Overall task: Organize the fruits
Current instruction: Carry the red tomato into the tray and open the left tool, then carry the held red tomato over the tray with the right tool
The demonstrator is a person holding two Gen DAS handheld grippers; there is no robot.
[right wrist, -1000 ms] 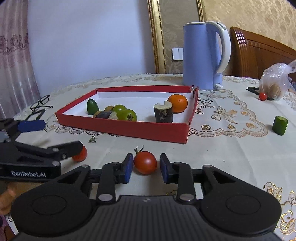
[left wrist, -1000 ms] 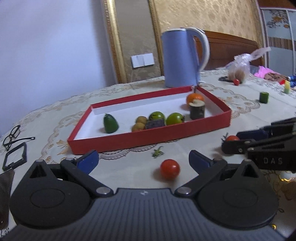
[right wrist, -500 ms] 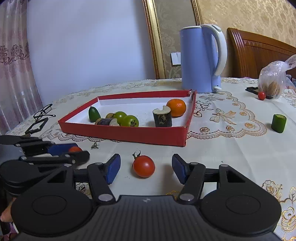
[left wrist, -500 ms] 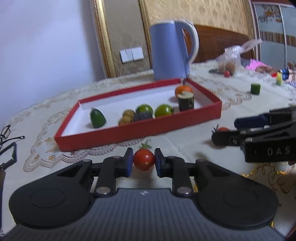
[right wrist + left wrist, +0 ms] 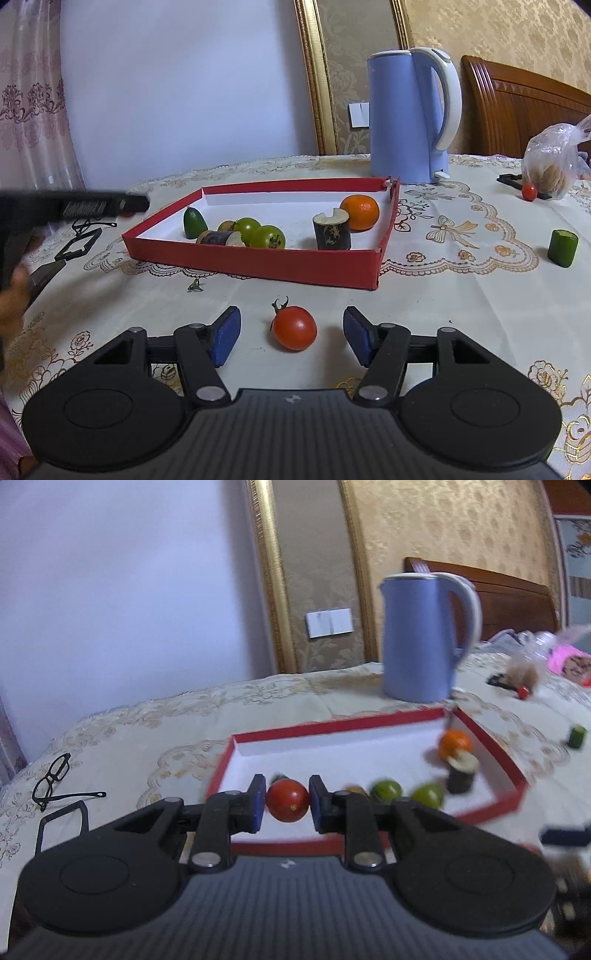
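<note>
Now two tomatoes: one (image 5: 287,800) clamped in the left tool (image 5: 286,805) over the red tray (image 5: 258,258); one (image 5: 294,328) on the tabletop (image 5: 443,295), untouched between the right tool's (image 5: 291,338) parted jaws.

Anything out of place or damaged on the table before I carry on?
Yes: the red tray's far right corner looks torn open. A small green stem lies loose on the tablecloth in front of the tray. Nothing looks spilled.
</note>
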